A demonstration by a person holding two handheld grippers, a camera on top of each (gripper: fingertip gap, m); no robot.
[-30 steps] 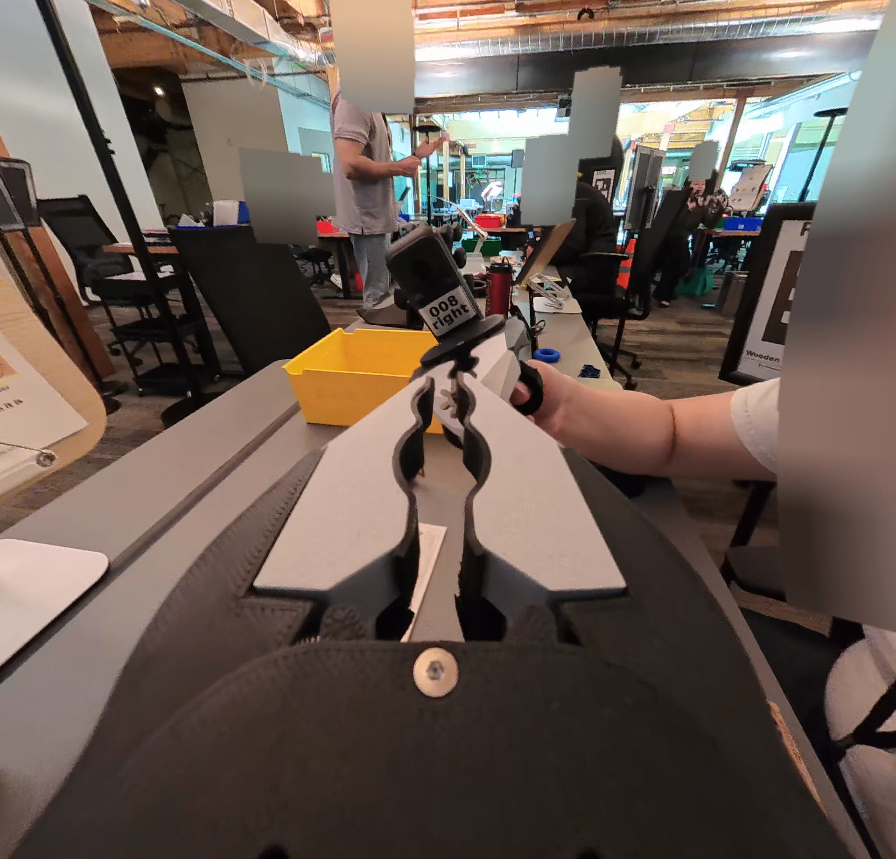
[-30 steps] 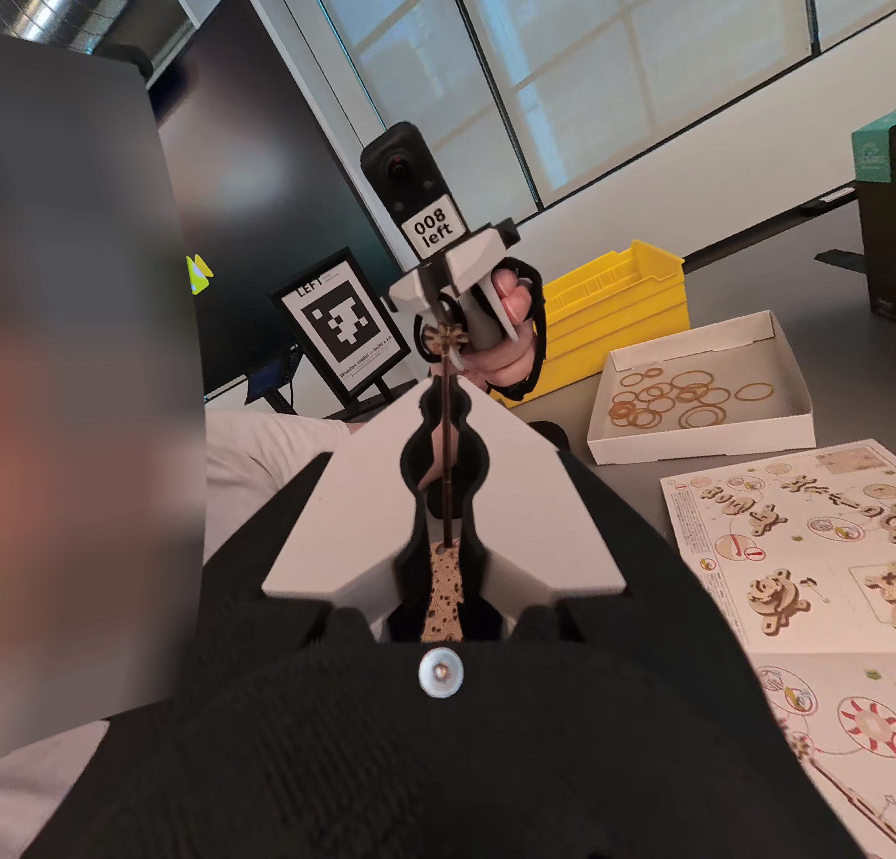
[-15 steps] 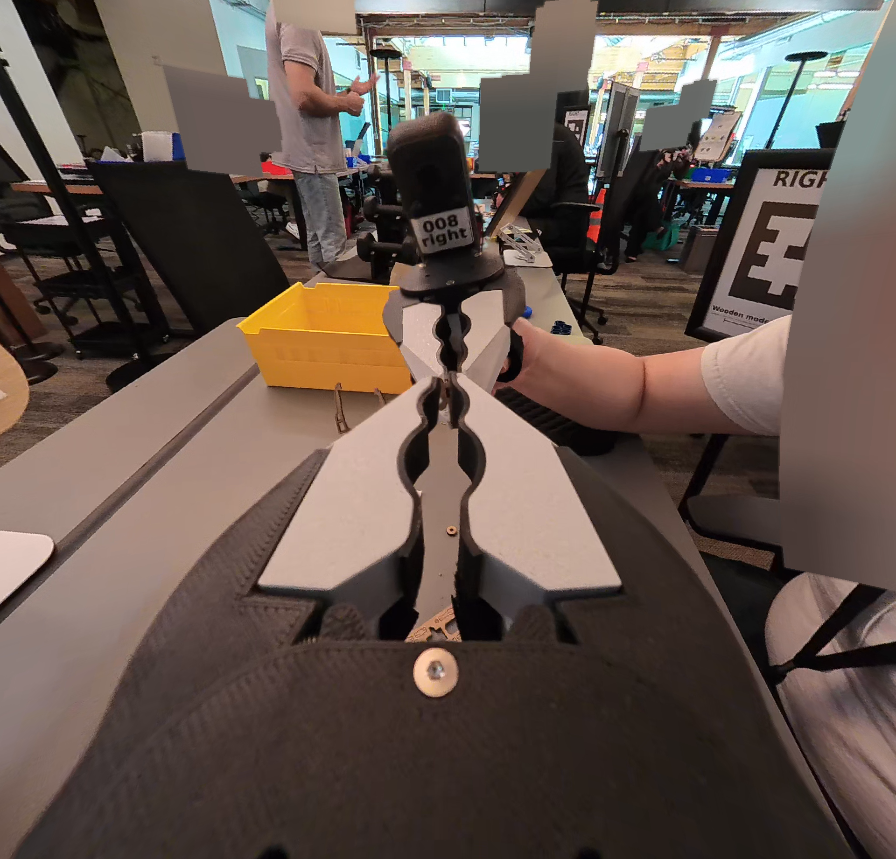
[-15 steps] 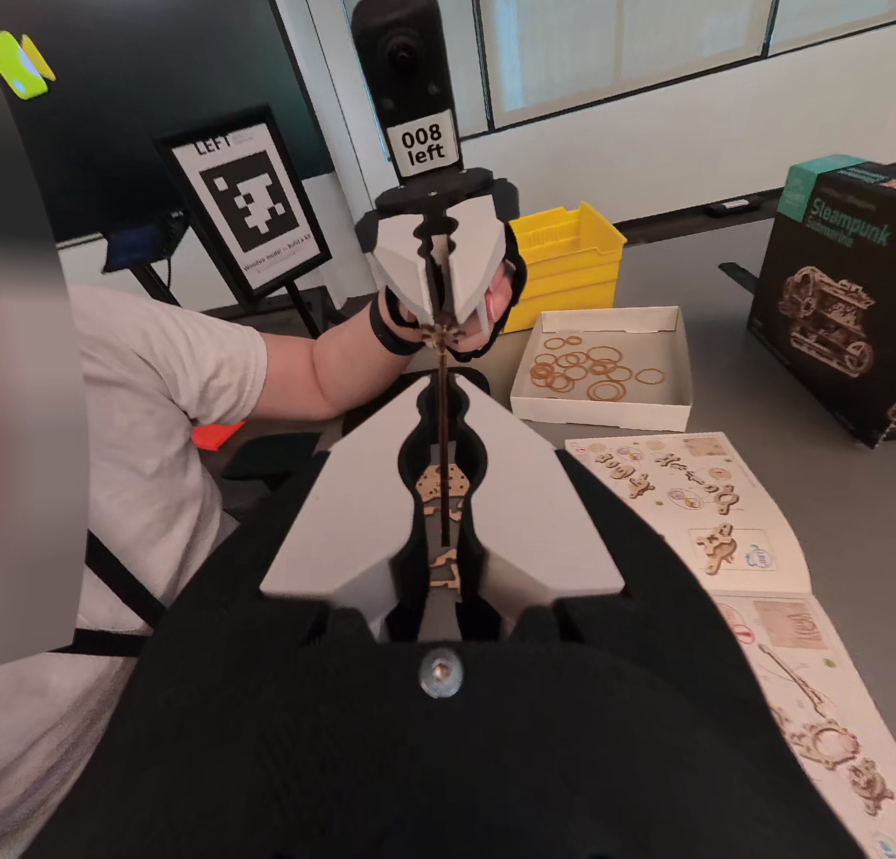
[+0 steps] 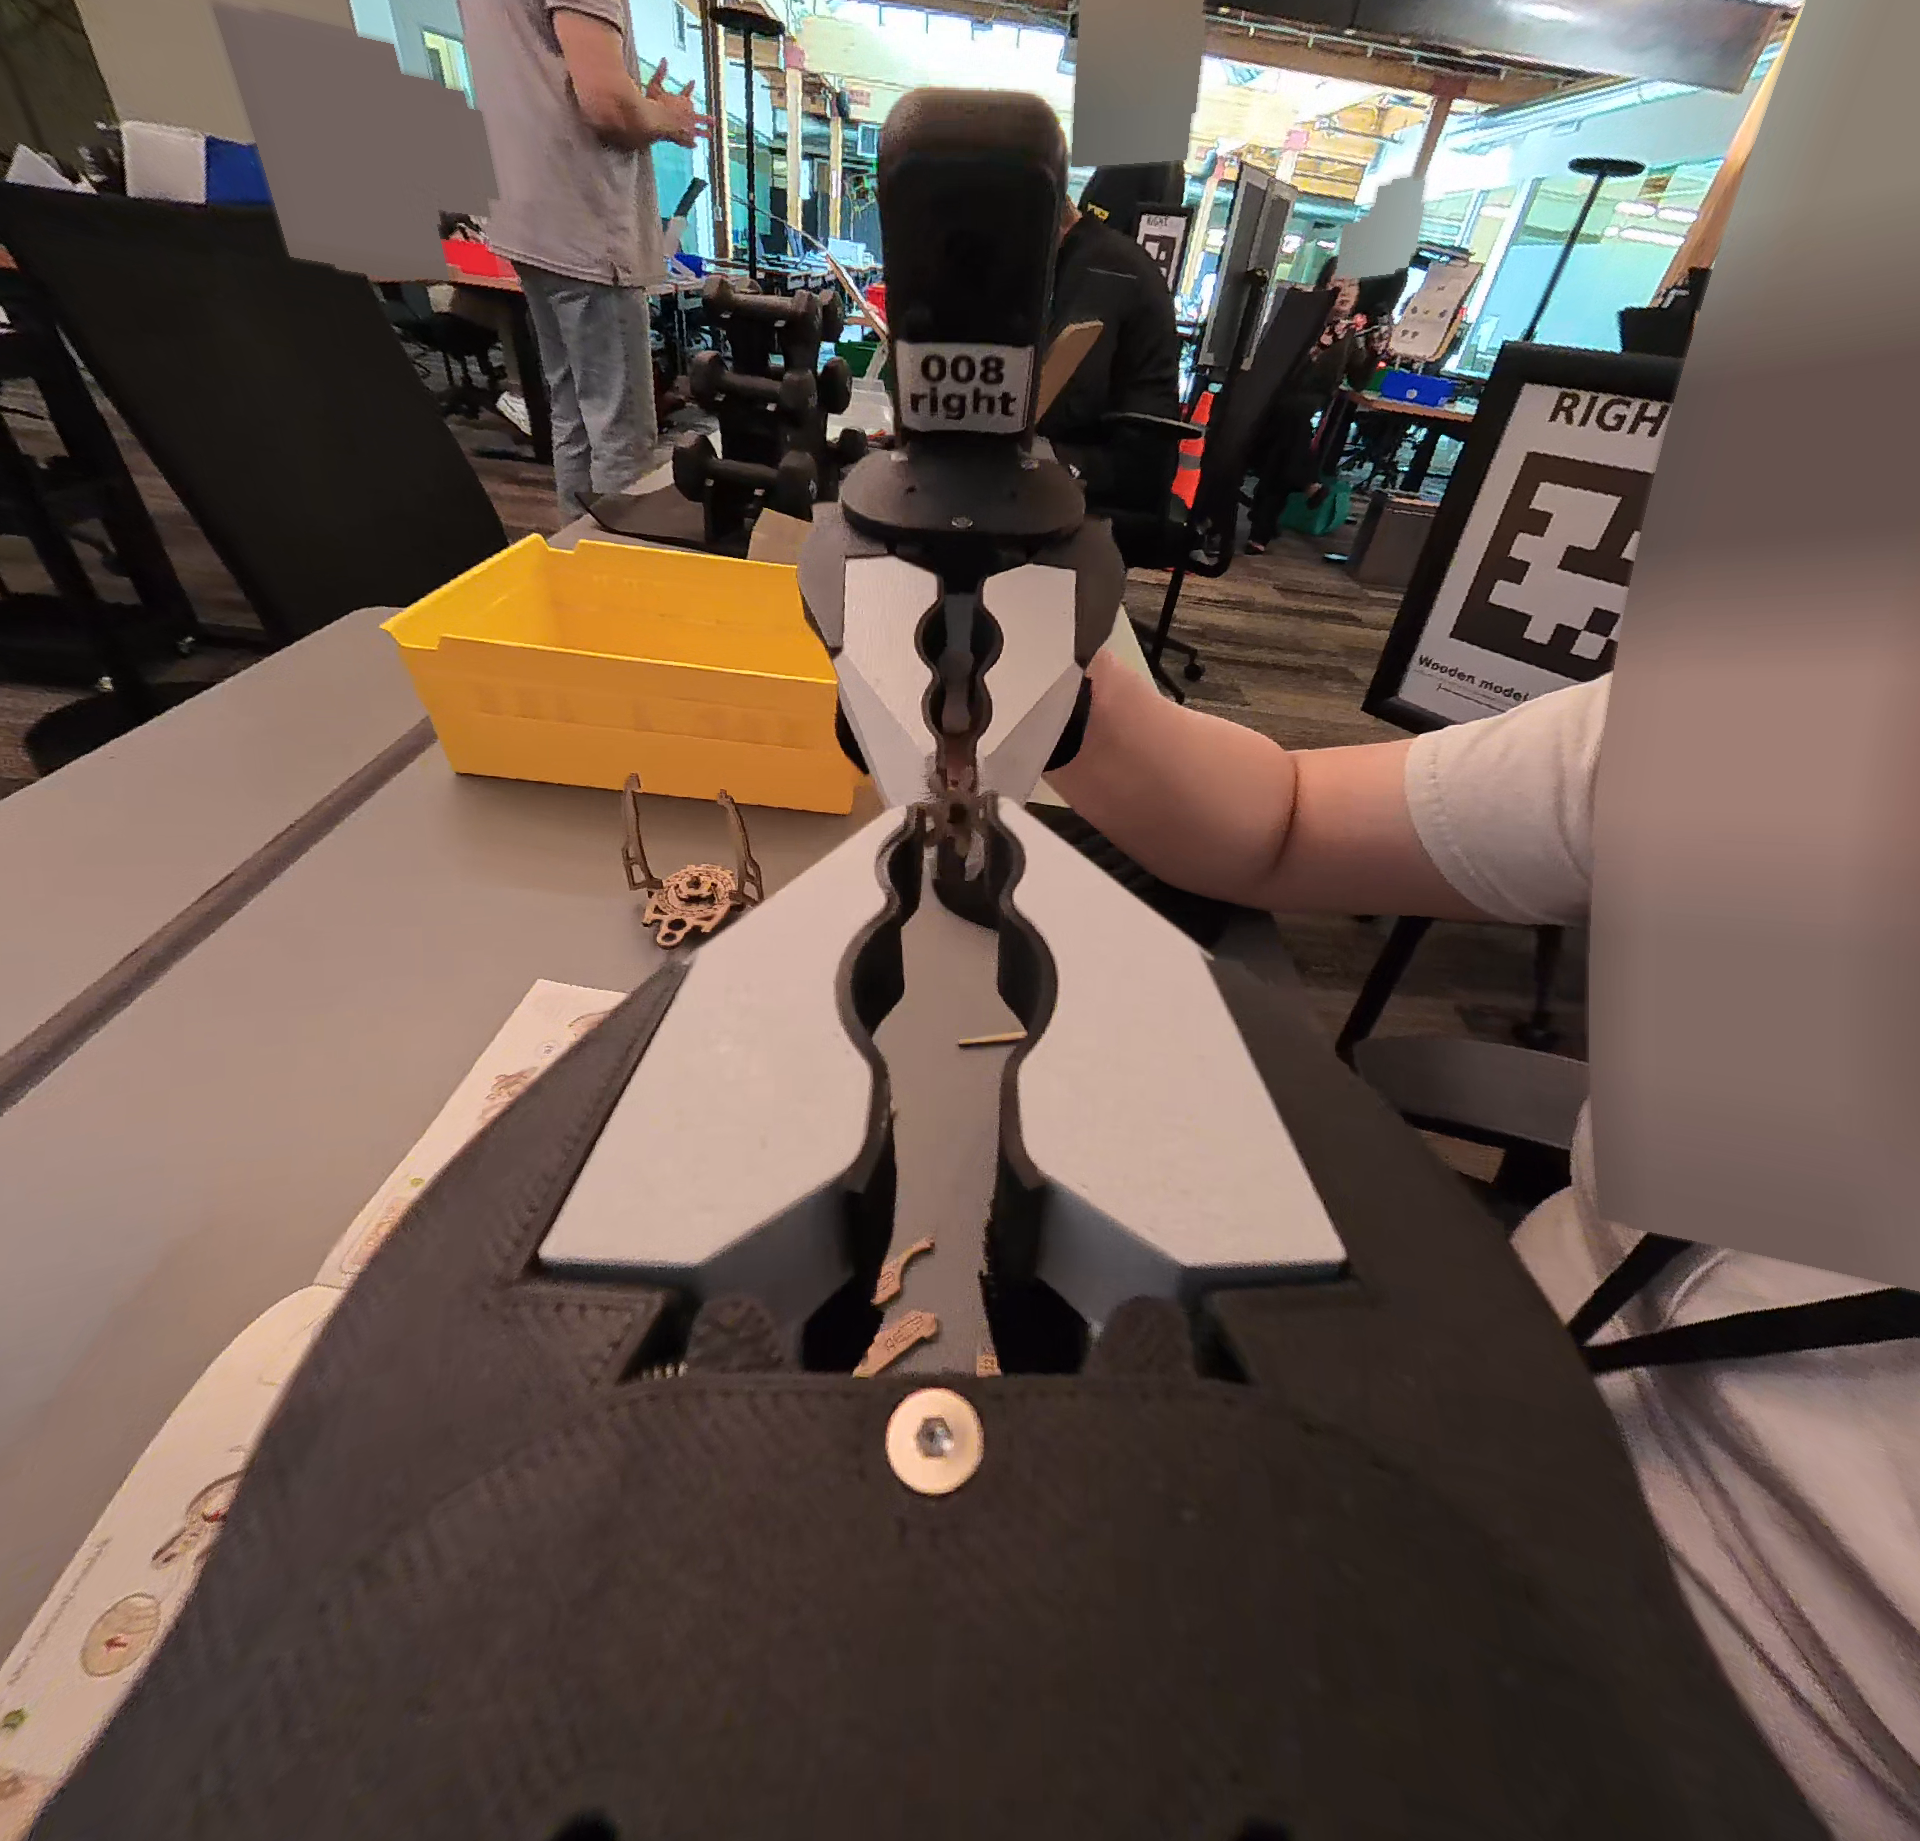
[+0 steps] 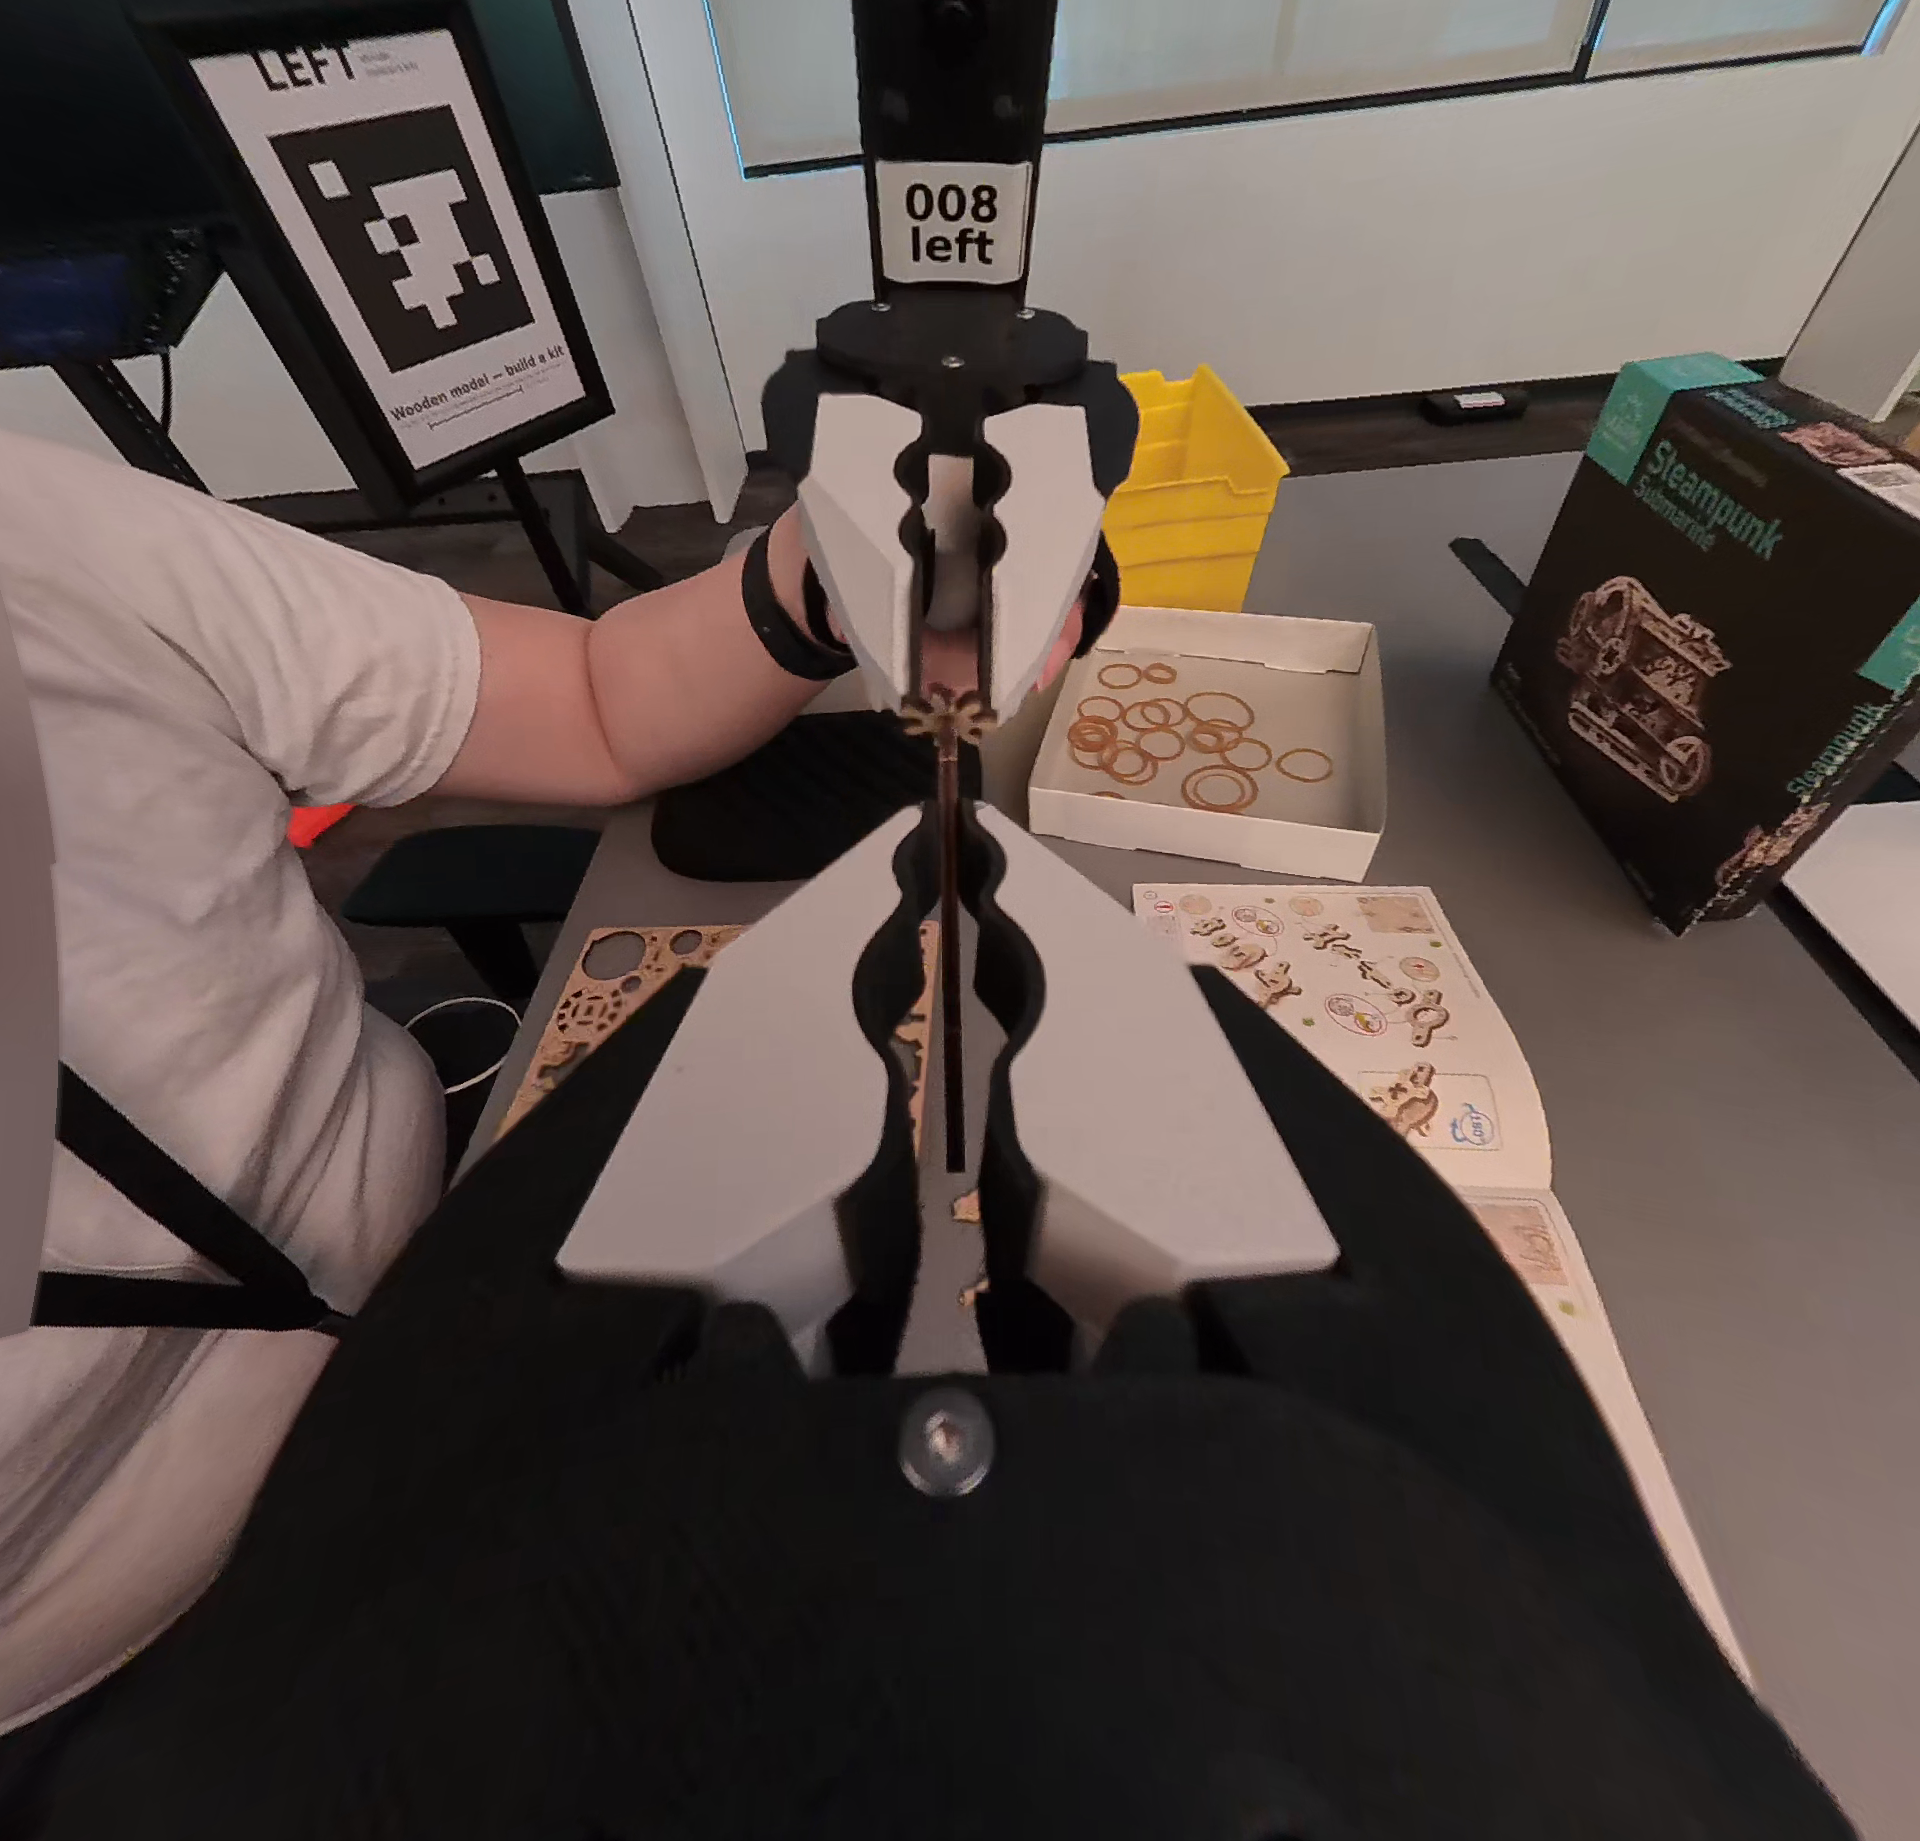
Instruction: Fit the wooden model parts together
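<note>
My left gripper is shut on a small cross-shaped wooden gear, held at its fingertips. My right gripper is shut on a thin flat wooden part, seen edge-on between its fingers. The two grippers face each other tip to tip above the grey table. In the right wrist view the gear sits at the far end of the thin part, in the left gripper. In the left wrist view the right gripper meets the gear. Whether the parts are joined is hidden.
A half-built wooden model lies before a yellow bin. A white tray of rubber bands, an instruction sheet, a cut-out wooden sheet and the dark kit box are on the table. Loose small parts lie below.
Both grippers have tilted downward toward the table and drawn closer, so their tips now almost meet. Each still holds its wooden part.
</note>
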